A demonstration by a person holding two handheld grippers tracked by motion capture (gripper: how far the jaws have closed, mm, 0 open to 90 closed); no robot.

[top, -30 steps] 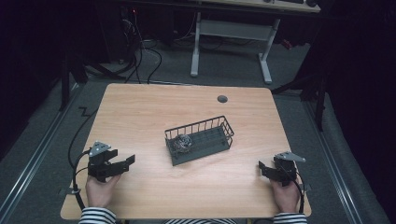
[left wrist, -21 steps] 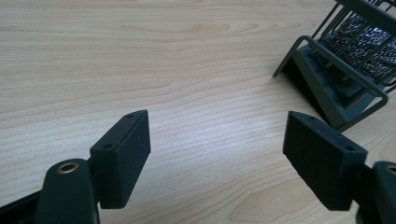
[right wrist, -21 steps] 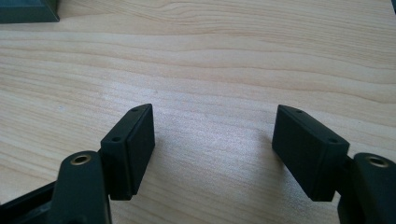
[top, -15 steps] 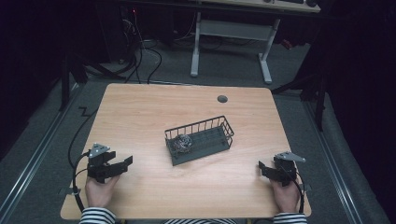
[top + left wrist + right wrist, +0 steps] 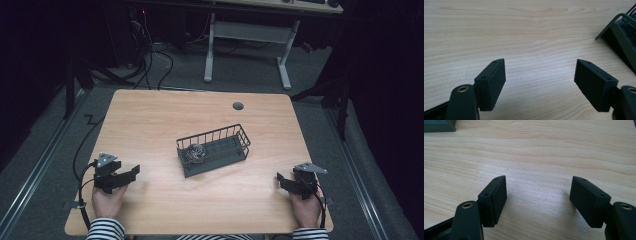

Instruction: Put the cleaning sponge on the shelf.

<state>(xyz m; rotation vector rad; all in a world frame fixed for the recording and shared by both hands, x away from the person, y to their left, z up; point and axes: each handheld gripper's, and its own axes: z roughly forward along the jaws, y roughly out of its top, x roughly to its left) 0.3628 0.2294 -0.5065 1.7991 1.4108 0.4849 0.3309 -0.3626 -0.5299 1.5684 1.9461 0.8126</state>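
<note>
Narrowed jaws on left tool, empty, left of wire basket; right tool open, empty, right of basket; tabletop bare between

Your left gripper sits at the lower left of the frame, low over the wooden table, with your hand behind it and a striped sleeve at the bottom edge. Its jaws point right, toward the wire basket, have just been closing, and hold nothing. Your right gripper sits at the lower right, its jaws pointing left. The basket lies near the frame's centre, well apart from both, with a shiny crumpled ball in its left end. A dark round grommet lies above it.
</note>
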